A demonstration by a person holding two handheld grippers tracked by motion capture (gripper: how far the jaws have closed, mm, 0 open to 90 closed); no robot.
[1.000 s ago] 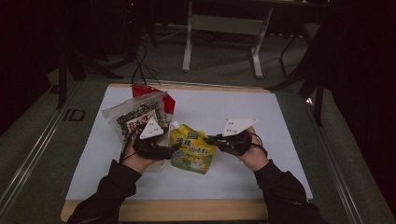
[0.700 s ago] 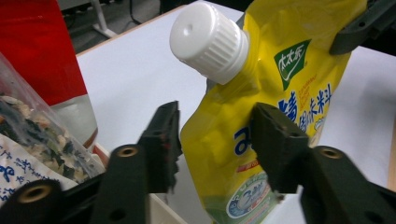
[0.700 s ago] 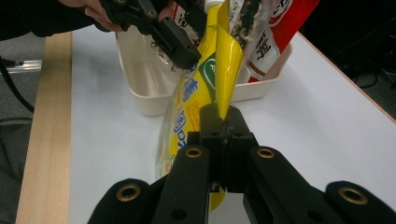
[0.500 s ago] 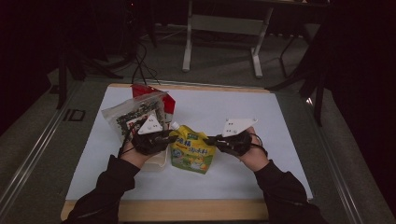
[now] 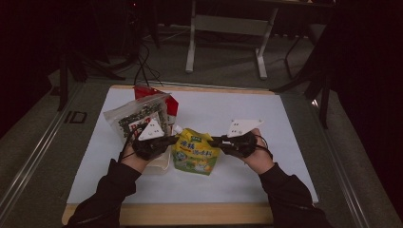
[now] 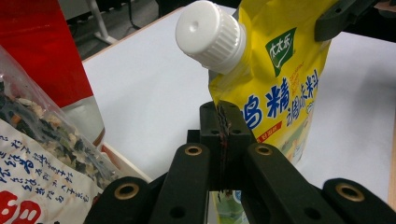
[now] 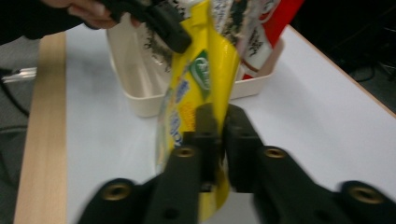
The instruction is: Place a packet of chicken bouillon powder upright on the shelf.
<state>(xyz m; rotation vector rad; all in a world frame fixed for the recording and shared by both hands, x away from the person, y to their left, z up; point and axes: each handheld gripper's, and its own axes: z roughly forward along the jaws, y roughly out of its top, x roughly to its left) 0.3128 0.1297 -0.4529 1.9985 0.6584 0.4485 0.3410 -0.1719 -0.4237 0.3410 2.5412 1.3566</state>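
Closing the jaws of the left hand-held gripper [image 6: 223,122] just now and pressing them together on the edge seam of the yellow pouch [image 6: 280,70], right under its white ribbed screw cap [image 6: 210,35]. Opening the jaws of the right hand-held gripper [image 7: 222,126] at the same time, leaving them slightly parted with the opposite edge of the pouch [image 7: 196,93] running between them and the pads apparently no longer biting. Judging this as a handover, passing the weight from right to left and freeing the right side to pull away or go for the cap. Holding the pouch [image 5: 195,154] upright between the left hand-held gripper [image 5: 173,141] and the right hand-held gripper [image 5: 216,141], low over the white table [image 5: 237,183], just beside the beige tray [image 7: 140,100]; not telling whether its bottom is resting on the surface. Reading on the pouch a green badge with white characters, seemingly 太太乐, and below it large blue characters, seemingly 鸡精调味料, over a small red strip too fine to make out. Seeing a clear bag of dark seaweed mix [image 6: 37,154] with blue script and red print cut off at the frame edge, not legible, and finding no writing on the red carton [image 6: 42,46] behind it.
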